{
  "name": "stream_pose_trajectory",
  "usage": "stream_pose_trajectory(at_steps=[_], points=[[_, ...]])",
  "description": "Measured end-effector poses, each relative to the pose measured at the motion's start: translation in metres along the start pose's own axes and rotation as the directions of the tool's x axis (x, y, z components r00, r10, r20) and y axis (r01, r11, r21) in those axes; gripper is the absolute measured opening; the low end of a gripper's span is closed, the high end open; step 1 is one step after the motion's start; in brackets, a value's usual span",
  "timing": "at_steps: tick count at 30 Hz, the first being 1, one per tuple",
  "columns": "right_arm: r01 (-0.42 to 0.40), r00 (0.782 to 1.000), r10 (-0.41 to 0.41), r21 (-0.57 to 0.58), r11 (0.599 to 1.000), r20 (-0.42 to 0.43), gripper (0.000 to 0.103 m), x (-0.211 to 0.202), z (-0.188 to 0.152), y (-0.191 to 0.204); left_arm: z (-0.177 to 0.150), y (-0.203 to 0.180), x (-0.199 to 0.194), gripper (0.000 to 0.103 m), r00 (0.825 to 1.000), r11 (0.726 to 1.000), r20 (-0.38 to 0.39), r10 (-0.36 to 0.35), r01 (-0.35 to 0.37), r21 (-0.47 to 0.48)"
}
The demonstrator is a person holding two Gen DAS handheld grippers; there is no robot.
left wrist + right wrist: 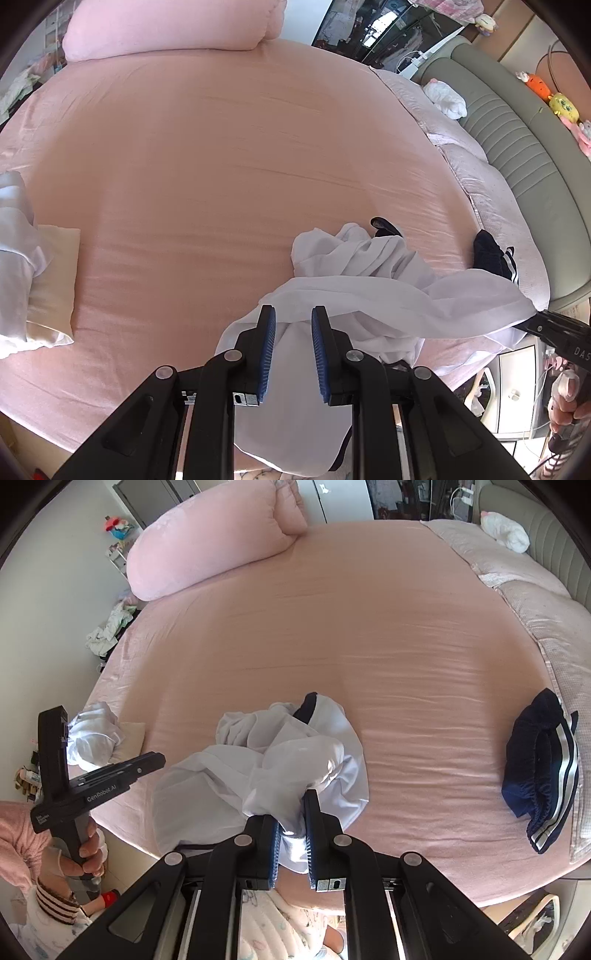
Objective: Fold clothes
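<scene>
Gripping the crumpled white shirt [295, 753] at the near edge of the bed [369, 635], both the left claw [293, 325] and right claw [291, 823] are clamped on cloth, so next it likely needs lifting and spreading flat

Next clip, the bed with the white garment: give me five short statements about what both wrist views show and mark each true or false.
1. The right tool is shut on the white garment. True.
2. The left tool has white cloth between its pads. True.
3. The navy shorts with white stripes are folded into a neat square. False: they lie crumpled near the bed's right edge.
4. The big pink pillow sits on top of the white garment. False: it lies at the far end of the pink sheet, well apart.
5. The white garment is spread flat. False: it is bunched in folds.
</scene>
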State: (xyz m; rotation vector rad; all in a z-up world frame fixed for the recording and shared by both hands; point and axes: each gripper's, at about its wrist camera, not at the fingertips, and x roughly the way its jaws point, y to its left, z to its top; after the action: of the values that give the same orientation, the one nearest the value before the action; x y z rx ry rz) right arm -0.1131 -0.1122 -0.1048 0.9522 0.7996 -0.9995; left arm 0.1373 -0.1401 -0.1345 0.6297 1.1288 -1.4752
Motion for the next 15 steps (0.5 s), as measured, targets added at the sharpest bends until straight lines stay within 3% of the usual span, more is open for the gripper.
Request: stream_pose_trajectory(at_steps=[11,15], points=[[0.015,0.997,-0.01,0.067,0.998,-0.078,0.009,0.023,-0.026,-0.03,0.0,-0.001,0.003,0.018,0.996,1.0,-0.088,-0.011,0.011,-0.007],[0.019,0.996,-0.013,0.068,0.997,-0.094,0.009,0.028,-0.025,-0.037,0.006,0.001,0.019,0.021,0.983,0.998,-0.183,-0.017,0.006,-0.058]])
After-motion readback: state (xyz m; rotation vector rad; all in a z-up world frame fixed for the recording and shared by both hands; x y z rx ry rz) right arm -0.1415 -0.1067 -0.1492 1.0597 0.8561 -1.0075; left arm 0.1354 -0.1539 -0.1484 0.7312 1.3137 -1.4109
